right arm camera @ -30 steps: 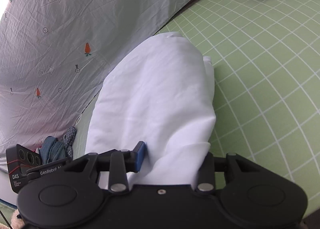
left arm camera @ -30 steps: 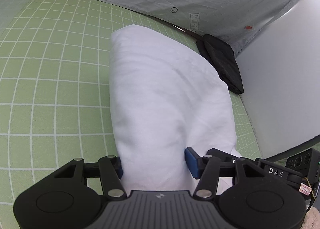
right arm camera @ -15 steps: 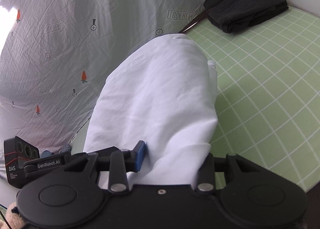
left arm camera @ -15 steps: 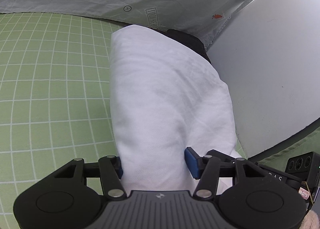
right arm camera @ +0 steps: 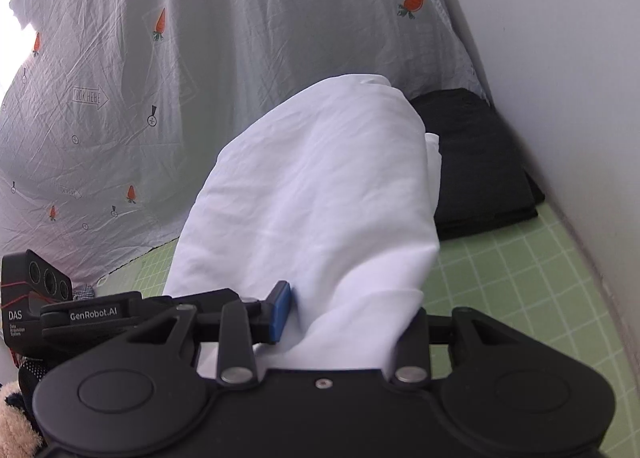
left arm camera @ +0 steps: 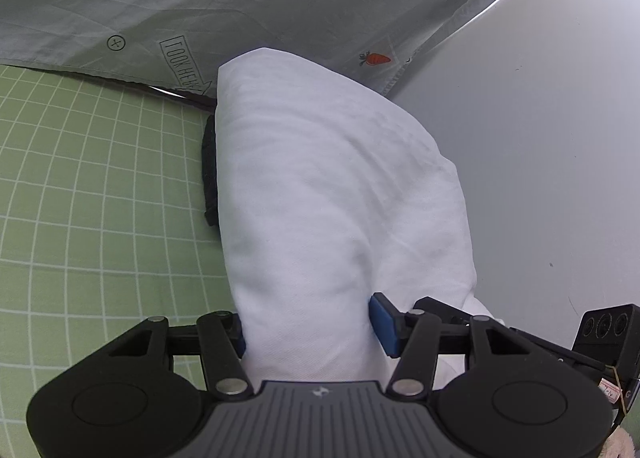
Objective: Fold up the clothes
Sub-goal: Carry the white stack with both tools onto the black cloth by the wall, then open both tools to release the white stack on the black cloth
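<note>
- We are carrying a folded white garment (left arm camera: 336, 198), gripping it with the left gripper (left arm camera: 308, 328) and the right gripper (right arm camera: 348, 312) at once.
- Both sets of jaws are closed on a thick bundle of the cloth, so they are standing fairly wide, held apart by the fabric between the blue pads (left arm camera: 385, 324).
- The garment is hanging in the air above the green grid mat (left arm camera: 100, 198), near the corner where the carrot-print sheet (right arm camera: 168, 78) is meeting the white wall (right arm camera: 560, 58).
- We are judging this as the transport step: the folding looks done, and the bundle is heading for the stack.
- A folded black garment (right arm camera: 480, 162) is lying on the mat in that corner, just beyond and partly under the white one.
- The white bundle's long axis is running straight away from both grippers, its far rounded end pointing toward the sheet.
- Next, we think, we are needing to lower it level onto or beside the black pile, then open both jaws together so the fold keeps its shape.
</note>
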